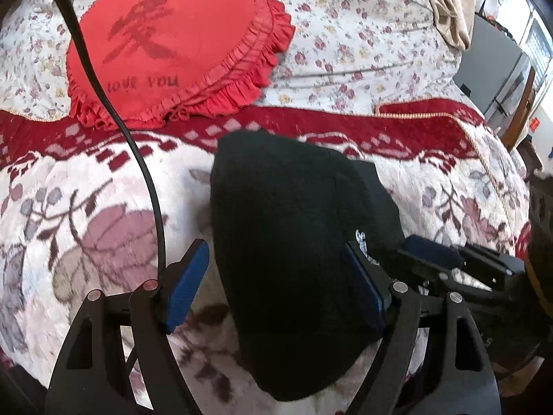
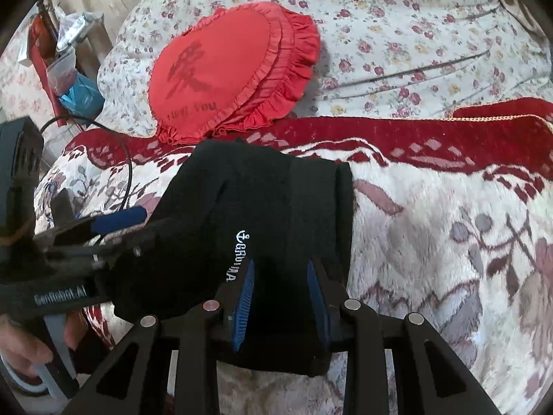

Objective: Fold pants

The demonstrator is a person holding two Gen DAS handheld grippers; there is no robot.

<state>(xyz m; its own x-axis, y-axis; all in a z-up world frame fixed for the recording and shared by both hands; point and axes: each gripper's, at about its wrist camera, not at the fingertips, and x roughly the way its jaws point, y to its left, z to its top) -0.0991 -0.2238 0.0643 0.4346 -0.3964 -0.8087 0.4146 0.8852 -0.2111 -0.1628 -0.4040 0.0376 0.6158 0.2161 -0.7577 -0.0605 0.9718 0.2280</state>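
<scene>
The black pants (image 1: 287, 228) lie folded in a thick bundle on the plush flowered blanket (image 1: 86, 207). My left gripper (image 1: 276, 288) is open and straddles the bundle's near end. Its left pad stands clear of the cloth and its right pad is at the cloth's edge. In the right wrist view, the pants (image 2: 262, 200) show white lettering, and my right gripper (image 2: 281, 297) is shut on their near edge, with black cloth filling the gap between its blue pads. The right gripper's fingers (image 1: 432, 252) reach in from the right. A left gripper finger (image 2: 121, 219) lies beside the bundle.
A red heart-shaped ruffled pillow (image 1: 179, 45) sits behind the pants on the flowered sheet (image 1: 363, 34). A black cable (image 1: 103, 86) hangs across the left. Beige cloth (image 1: 449, 0) lies far right. Bedside clutter (image 2: 69, 69) stands at the left, and a hand (image 2: 20, 346) holds the left gripper's handle.
</scene>
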